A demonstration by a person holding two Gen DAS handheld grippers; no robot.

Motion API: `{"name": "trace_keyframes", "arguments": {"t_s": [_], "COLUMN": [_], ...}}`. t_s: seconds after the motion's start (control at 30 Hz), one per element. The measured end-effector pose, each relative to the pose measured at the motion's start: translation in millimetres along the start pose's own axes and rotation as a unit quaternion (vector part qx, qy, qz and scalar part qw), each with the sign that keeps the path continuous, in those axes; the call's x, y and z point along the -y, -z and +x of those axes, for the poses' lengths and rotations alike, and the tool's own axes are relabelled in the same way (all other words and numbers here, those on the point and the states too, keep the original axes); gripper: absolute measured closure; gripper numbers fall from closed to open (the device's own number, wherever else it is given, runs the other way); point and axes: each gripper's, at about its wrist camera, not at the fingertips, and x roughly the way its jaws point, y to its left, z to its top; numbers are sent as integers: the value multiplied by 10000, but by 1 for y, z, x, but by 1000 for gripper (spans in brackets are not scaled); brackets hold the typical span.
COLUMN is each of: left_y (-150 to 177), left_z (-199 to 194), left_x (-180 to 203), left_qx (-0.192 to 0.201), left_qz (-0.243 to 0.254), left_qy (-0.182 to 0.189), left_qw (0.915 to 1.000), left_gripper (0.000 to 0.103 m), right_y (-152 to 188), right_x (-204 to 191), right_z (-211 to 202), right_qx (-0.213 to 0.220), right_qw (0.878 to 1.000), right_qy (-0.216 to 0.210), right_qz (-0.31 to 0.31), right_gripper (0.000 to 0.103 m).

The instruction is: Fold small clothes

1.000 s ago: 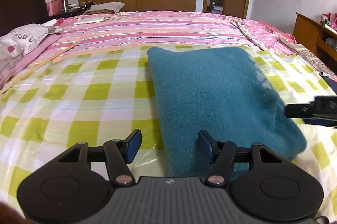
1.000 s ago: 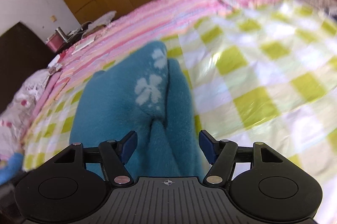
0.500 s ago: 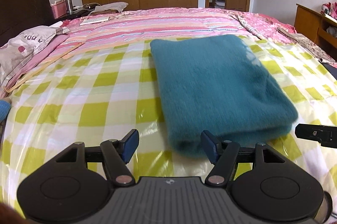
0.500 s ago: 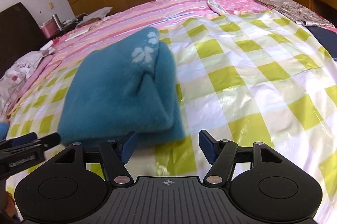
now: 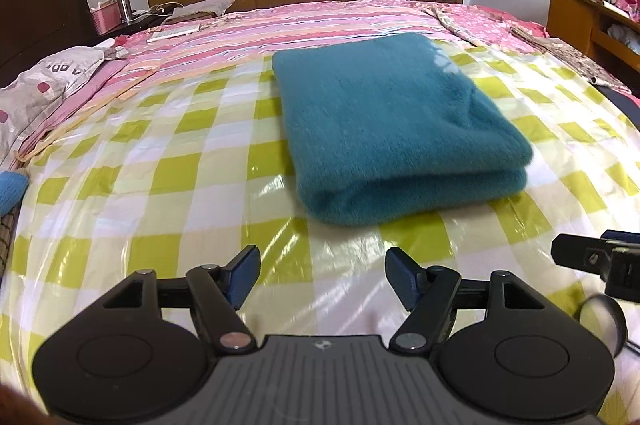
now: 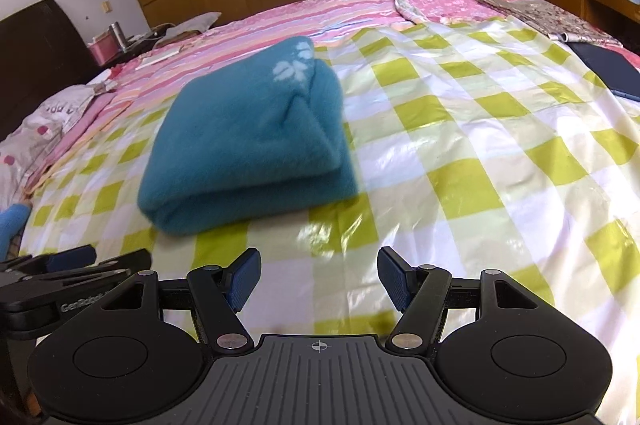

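A teal fleece garment [image 5: 392, 129] lies folded into a thick rectangle on the yellow-checked plastic sheet [image 5: 160, 177] over the bed; it also shows in the right wrist view [image 6: 248, 145], with a pale flower print near its far edge. My left gripper [image 5: 322, 275] is open and empty, above the sheet and short of the garment's near fold. My right gripper [image 6: 318, 275] is open and empty, to the right of the garment's near corner. Each gripper shows at the edge of the other's view.
A pink striped quilt [image 5: 320, 21] covers the far bed. Pillows [image 5: 44, 81] lie at the left by the dark headboard. A wooden cabinet [image 5: 592, 25] stands at the right. A dark flat item [image 6: 608, 69] lies at the bed's right edge. A light blue cloth [image 5: 10, 187] sits at the left edge.
Both grippers have drawn back from the garment toward the near edge of the bed. The garment now lies free and folded, farther off in both views.
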Motion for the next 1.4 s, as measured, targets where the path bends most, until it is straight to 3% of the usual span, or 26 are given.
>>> {"name": "trace_keyframes", "arguments": {"t_s": [0.3,1.17,1.4], "left_y": [20,51,59], "left_z": [-21,-60,-61], "left_x": [7,8,7], "left_qx": [45,191,72], "left_qz": [233,239,196], "left_qy": [8,281,372], "left_qw": [9997,9991,9991], "left_gripper": [19,12,10], "right_y": [28,64,72], "right_x": [-16,-30,-30], "right_z": [-15,-52,-56], "right_qx": [50,237,230], "right_qw": [9996,9988,9985], "right_qy": [122,339,438], "right_qz": [-255,-248,-232], "right_gripper": [39,39,39]}}
